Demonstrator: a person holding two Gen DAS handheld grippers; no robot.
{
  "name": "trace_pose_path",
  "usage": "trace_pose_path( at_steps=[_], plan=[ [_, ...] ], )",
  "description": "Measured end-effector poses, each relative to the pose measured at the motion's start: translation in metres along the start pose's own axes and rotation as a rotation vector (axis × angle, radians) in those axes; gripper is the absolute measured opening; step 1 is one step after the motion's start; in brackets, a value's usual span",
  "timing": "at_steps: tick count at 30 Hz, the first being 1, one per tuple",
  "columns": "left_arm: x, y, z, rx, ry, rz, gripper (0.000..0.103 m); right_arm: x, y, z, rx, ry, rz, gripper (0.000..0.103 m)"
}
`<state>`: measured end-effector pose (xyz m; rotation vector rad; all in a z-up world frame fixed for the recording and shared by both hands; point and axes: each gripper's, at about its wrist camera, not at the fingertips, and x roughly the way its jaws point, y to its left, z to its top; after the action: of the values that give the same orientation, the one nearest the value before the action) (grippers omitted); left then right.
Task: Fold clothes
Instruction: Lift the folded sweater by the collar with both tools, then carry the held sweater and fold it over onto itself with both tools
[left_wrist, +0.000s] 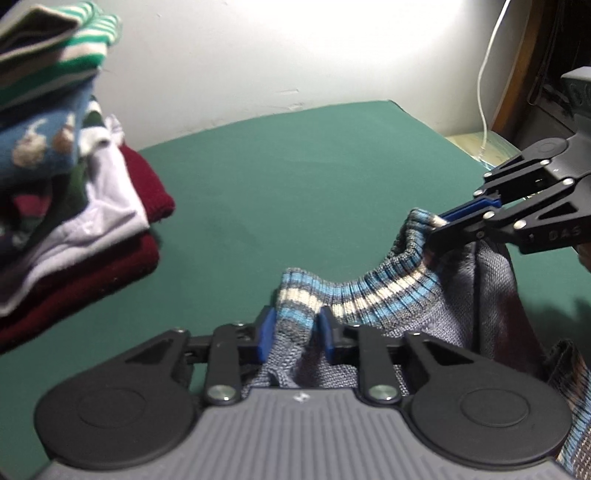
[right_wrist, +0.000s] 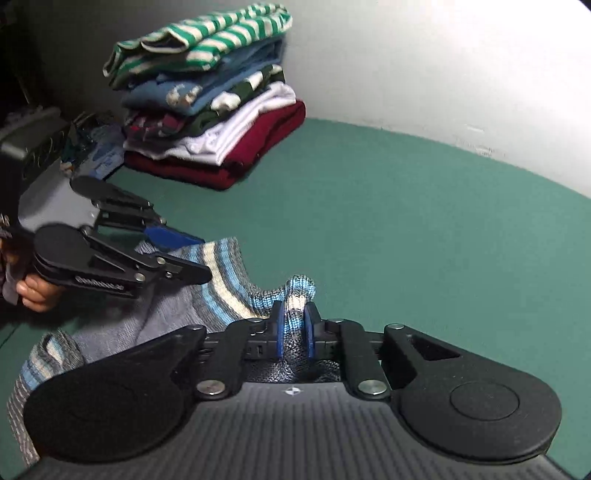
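A grey knit sweater (left_wrist: 417, 317) with a blue and cream striped ribbed hem hangs between both grippers above the green table (left_wrist: 295, 184). My left gripper (left_wrist: 295, 332) is shut on one end of the hem, its blue pads pinching the ribbing. At the right of the left wrist view my right gripper (left_wrist: 443, 221) is shut on the hem's other end. In the right wrist view my right gripper (right_wrist: 294, 328) pinches the striped hem of the sweater (right_wrist: 221, 284), and my left gripper (right_wrist: 188, 254) holds the hem at the left. The body of the sweater hangs below, mostly hidden.
A tall stack of folded clothes (right_wrist: 221, 110) stands at the back left of the table (right_wrist: 406, 221): dark red at the bottom, white above, green-striped on top. It also fills the left edge as the stack (left_wrist: 74, 184). A white cable (left_wrist: 484, 92) hangs by the wall. A hand (right_wrist: 33, 291) grips the left tool.
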<state>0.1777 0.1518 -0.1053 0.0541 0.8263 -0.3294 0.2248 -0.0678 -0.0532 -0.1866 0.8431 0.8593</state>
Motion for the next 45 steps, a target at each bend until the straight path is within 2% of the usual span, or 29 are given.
trace_pose_path(
  at_steps=[11,21,30,41,45],
  plan=[
    [-0.094,-0.019,-0.015,-0.024,-0.159,0.037,0.009,-0.062,0.042,0.006,-0.087,-0.129,0.035,0.011],
    [-0.149,-0.054,-0.032,0.018,-0.227,0.058,0.008,-0.103,0.074,-0.014,-0.112,-0.148,0.012,0.011],
    [-0.166,-0.081,-0.059,-0.005,-0.222,0.083,0.007,-0.12,0.106,-0.035,-0.129,-0.147,-0.041,0.011],
    [-0.195,-0.108,-0.088,-0.029,-0.218,0.101,0.007,-0.145,0.137,-0.067,-0.161,-0.156,-0.047,0.01],
    [-0.202,-0.122,-0.099,-0.009,-0.212,0.1,0.006,-0.152,0.146,-0.078,-0.181,-0.149,-0.047,0.01]
  ],
)
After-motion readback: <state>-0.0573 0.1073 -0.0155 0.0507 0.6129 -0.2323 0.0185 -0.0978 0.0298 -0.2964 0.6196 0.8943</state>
